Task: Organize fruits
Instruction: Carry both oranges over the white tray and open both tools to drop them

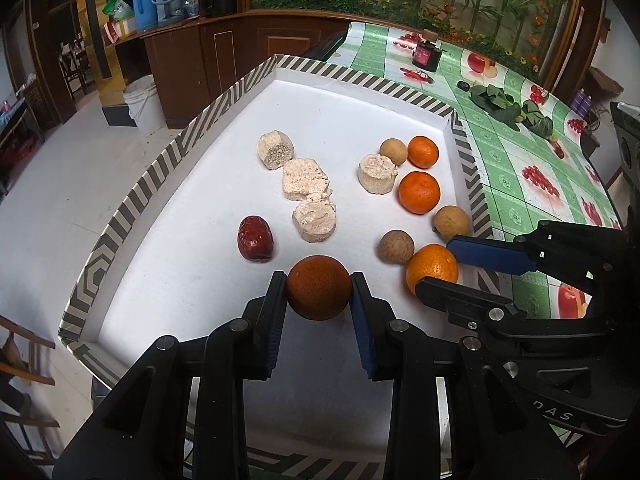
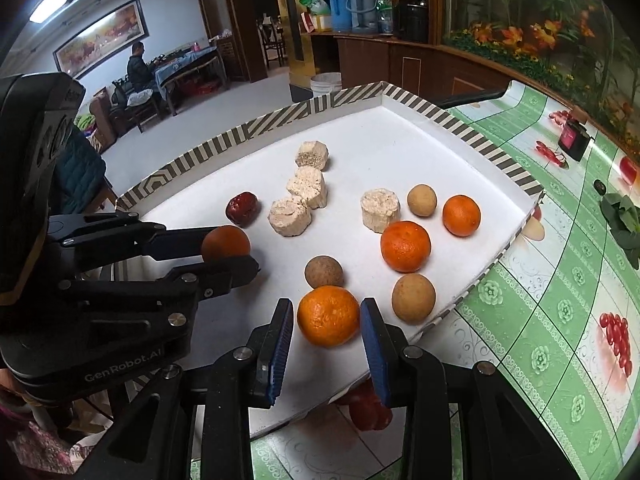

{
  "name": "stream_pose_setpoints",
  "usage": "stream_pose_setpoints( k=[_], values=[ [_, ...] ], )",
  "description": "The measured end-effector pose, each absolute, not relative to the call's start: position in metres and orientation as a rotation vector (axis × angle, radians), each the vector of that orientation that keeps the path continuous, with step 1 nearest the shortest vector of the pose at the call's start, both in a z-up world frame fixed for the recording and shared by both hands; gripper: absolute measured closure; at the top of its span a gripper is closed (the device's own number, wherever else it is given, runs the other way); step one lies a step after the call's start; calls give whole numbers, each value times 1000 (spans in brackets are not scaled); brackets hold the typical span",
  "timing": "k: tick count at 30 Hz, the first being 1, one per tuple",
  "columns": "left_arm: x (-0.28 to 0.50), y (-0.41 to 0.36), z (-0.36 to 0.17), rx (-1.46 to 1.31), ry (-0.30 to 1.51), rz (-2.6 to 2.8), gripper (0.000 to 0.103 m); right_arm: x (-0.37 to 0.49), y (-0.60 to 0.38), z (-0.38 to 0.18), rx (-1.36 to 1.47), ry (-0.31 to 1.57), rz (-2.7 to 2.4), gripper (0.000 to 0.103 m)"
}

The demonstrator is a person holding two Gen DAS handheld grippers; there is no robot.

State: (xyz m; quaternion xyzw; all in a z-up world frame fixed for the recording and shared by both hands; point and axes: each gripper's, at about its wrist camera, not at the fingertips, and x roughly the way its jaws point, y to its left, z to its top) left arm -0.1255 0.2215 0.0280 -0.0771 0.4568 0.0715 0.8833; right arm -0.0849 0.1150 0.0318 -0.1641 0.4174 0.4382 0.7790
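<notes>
Left gripper (image 1: pixel 319 286) clamps a shaded orange (image 1: pixel 318 287) between its pads, low over the white tray (image 1: pixel 344 112); right gripper (image 2: pixel 328 322) likewise grips a bright orange (image 2: pixel 328 315) between its fingers. Best to carry both forward to the loose oranges (image 2: pixel 405 246) ahead, lowering gently and releasing only once seated, clear of the brown longans (image 2: pixel 413 298) just right of the right fingers.

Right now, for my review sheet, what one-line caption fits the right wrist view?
Both tools, left and right, each grip a mandarin over the striped-rim white tray.
</notes>
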Motion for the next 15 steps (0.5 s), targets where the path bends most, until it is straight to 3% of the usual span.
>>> stream_pose_setpoints(
  k=[8,15],
  values=[
    [-127,218,26,-139,938,172,72,-86,110,34,-315,900,955,69],
    [-133,212,34,-126,894,185,60,-95,101,40,-290,863,954,70]
  ],
)
